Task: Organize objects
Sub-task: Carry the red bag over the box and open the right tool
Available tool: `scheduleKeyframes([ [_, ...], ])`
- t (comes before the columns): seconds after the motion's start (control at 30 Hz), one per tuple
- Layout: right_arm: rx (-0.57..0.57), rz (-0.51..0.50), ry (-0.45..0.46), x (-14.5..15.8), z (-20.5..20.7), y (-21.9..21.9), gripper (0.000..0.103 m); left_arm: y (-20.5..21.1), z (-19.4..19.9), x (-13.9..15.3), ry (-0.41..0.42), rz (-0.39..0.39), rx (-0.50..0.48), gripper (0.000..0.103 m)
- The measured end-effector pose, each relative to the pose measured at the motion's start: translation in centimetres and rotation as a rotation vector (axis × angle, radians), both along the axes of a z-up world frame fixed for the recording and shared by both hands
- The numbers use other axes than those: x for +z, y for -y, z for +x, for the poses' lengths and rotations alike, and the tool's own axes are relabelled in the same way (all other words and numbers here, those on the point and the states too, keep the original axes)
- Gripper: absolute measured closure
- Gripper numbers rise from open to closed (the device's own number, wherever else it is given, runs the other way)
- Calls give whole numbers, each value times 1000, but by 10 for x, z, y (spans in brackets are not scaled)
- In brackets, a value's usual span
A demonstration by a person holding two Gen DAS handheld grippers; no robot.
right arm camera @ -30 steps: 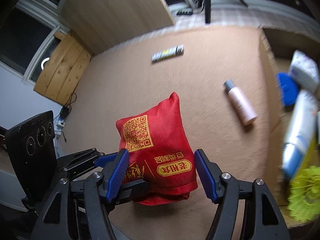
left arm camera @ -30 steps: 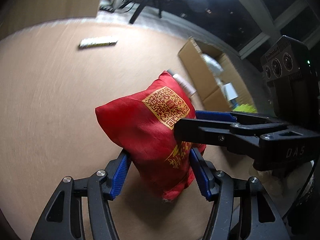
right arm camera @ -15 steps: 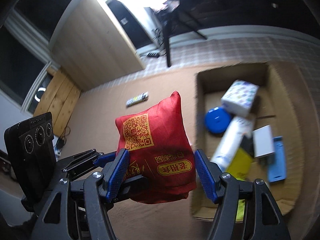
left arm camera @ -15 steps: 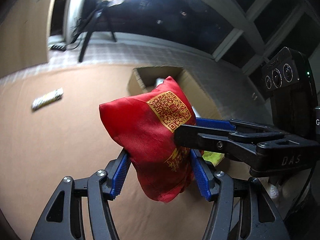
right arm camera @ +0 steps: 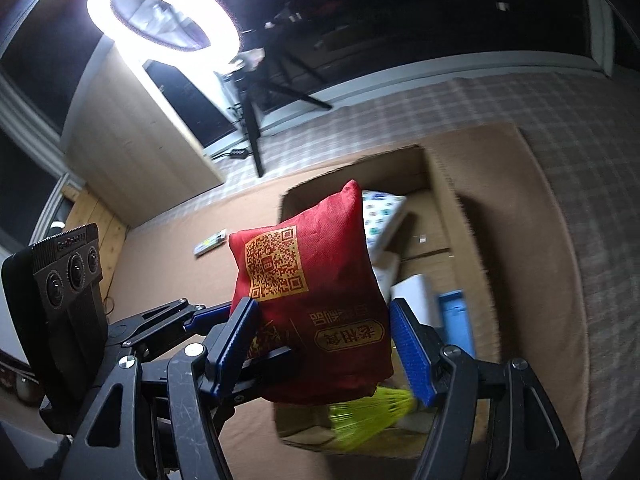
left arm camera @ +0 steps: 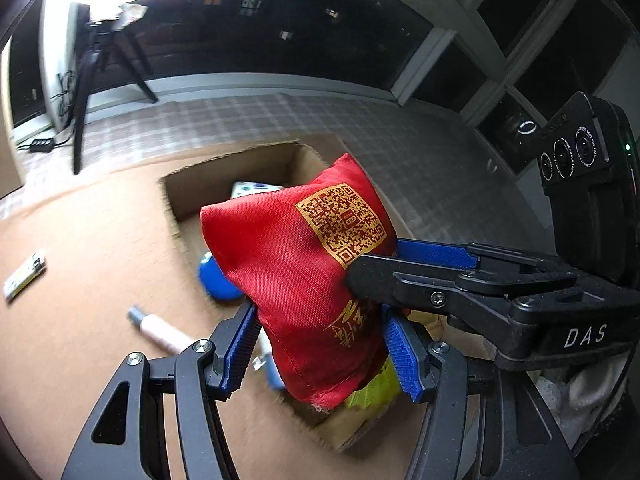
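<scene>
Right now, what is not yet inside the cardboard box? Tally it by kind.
Red fabric bag with gold print, gripped by left tool and right tool: 1
Pink bottle with grey cap, lying on the brown mat: 1
Small pale oblong packet, on the mat: 1
Total: 3

One red pouch [left arm camera: 296,280], one cardboard box [left arm camera: 224,176], one pink bottle [left arm camera: 164,330] and one small strip pack [left arm camera: 24,276] show. Two claws are in view, the left claw [left arm camera: 320,344] and the right claw [right arm camera: 324,344]. One ring light [right arm camera: 160,16] glows.
</scene>
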State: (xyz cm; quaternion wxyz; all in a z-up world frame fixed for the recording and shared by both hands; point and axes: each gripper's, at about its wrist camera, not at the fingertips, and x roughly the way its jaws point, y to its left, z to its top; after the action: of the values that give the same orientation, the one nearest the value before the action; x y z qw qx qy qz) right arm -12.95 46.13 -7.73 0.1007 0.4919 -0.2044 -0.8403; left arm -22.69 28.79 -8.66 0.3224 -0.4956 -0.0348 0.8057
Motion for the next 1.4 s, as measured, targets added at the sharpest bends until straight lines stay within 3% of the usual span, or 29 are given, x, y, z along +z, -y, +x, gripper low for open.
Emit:
scheduleKeyframes([
  [0.37, -45, 24, 31, -13, -4, -25, 39, -35, -18, -14, 7, -37, -23, 37],
  [0.63, -64, 41, 30, -10, -2, -25, 39, -18, -19, -11, -12, -52, -13, 35],
  [1.03, -26, 29, 6, 6, 3, 13, 39, 44, -14, -6, -19, -70, 59, 35],
  [1.4, 69, 3, 21, 3, -1, 80, 39, 152, -17, -7, -11, -93, 197, 35],
])
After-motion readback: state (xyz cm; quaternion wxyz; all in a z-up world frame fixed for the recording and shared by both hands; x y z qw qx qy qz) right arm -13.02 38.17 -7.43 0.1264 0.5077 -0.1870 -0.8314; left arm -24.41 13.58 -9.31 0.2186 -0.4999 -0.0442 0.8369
